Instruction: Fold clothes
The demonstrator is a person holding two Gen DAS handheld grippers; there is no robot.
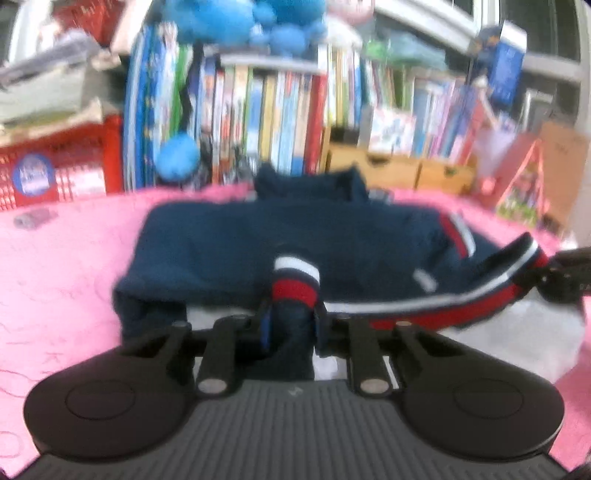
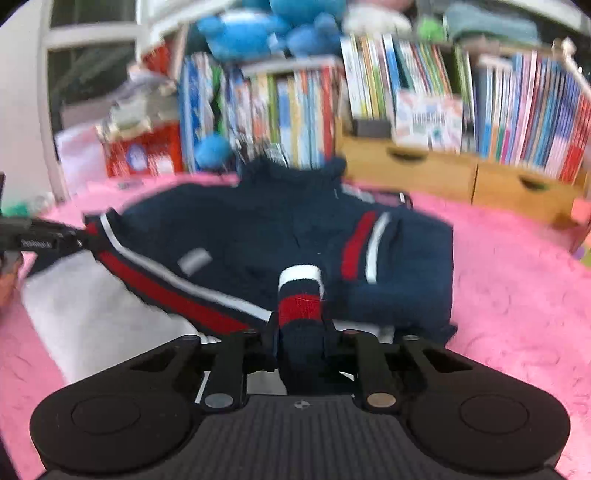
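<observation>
A red crate [image 1: 62,166] stands at the left behind the fuzzy pink surface [image 1: 62,266], then shelves of upright books [image 1: 280,110] under blue plush toys [image 1: 236,18], then wooden drawers [image 2: 461,177]. The navy sweater [image 1: 295,236] lies mid-surface; the left gripper [image 1: 293,325] and right gripper [image 2: 301,332] each pinch its striped hem.

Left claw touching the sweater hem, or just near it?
Touching. The left wrist view shows the left claw with both fingers pressed on a bunched fold of the navy sweater's striped hem.
</observation>
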